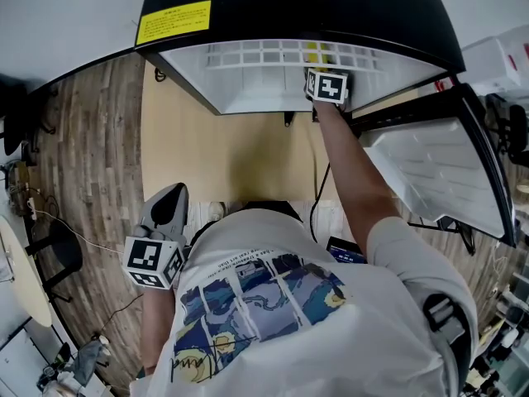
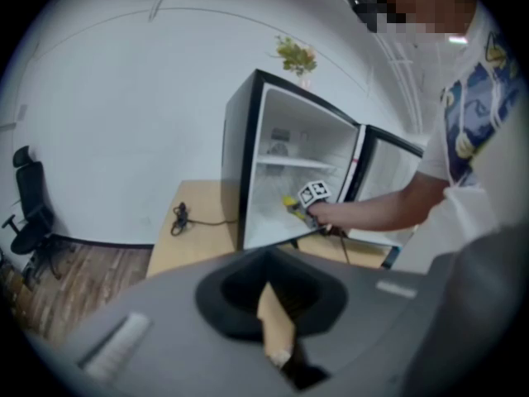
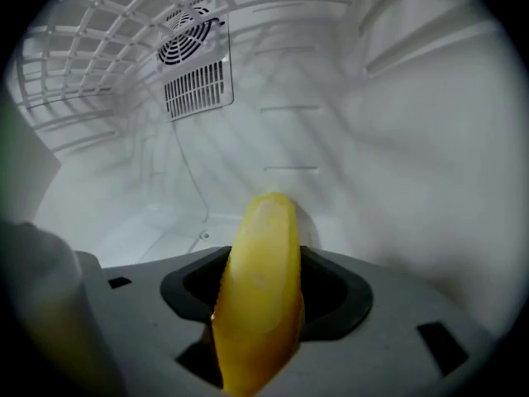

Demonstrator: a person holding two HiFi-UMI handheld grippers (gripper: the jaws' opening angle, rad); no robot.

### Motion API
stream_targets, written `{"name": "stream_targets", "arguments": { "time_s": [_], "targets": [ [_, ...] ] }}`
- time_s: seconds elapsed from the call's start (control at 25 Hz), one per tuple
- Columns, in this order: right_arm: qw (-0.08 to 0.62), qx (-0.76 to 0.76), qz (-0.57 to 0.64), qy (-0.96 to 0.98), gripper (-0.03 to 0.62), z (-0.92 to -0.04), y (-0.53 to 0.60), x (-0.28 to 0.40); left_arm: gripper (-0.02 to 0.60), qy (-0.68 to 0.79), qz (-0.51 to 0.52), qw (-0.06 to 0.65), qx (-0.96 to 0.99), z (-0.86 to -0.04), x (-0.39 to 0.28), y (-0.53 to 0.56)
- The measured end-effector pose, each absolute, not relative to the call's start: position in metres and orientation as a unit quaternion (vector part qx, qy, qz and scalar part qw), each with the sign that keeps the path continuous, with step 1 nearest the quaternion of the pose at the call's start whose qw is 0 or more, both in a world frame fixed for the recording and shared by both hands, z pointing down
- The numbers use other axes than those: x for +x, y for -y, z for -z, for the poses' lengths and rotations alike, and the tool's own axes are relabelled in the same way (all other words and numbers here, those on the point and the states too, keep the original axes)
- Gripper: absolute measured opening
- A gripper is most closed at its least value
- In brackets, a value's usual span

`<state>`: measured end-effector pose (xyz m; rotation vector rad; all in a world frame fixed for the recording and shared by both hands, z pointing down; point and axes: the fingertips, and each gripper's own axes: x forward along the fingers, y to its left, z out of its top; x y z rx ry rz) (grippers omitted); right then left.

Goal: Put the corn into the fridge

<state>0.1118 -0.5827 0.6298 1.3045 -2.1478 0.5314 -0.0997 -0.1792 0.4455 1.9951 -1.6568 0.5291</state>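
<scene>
A person seen from above stands at a pale wooden worktop point(image 1: 223, 155) that carries a small black fridge with a white interior point(image 1: 331, 7), its door point(image 1: 438, 172) swung open to the person's right. The right hand-held gripper point(image 1: 324, 77) reaches inside the lower compartment, pinching a smooth yellow cob of corn point(image 3: 263, 263) between its jaws. The cob points toward the white back wall, below a round fan grille point(image 3: 194, 60) and a white wire shelf point(image 3: 74, 64). It appears to be held above the fridge floor, not resting on it. The left hand-held gripper point(image 1: 161, 222) hangs low by the person's side, jaws pressed together with nothing between them. The main risk seems to lie in the release. The cob is rounded and tapered, so if it is let go from a height or near the front edge it could roll forward and fall out of the open doorway onto the worktop. Its slick surface could also slip in the jaws if the hold loosens too soon. The outstretched arm passes close to the open door and could knock it on the way out.
</scene>
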Motion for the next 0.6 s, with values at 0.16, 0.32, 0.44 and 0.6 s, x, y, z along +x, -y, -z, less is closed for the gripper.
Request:
{"name": "stream_targets", "arguments": {
  "time_s": [0.16,0.32,0.44,0.6],
  "targets": [
    [0.298,0.493,-0.191,0.795,0.253,-0.635,0.585,0.112,0.009,0.603,-0.194,0.251,0.732,-0.449,-0.097,0.183],
    [0.304,0.499,-0.196,0.788,0.253,-0.636,0.588,0.113,0.009,0.6,-0.193,0.252,0.734,-0.451,-0.099,0.188],
    [0.306,0.496,-0.195,0.789,0.253,-0.637,0.588,0.113,0.009,0.599,-0.192,0.252,0.735,-0.451,-0.101,0.19],
    [0.309,0.493,-0.197,0.789,0.253,-0.638,0.587,0.113,0.009,0.596,-0.191,0.251,0.738,-0.451,-0.104,0.19]
  ]
}}
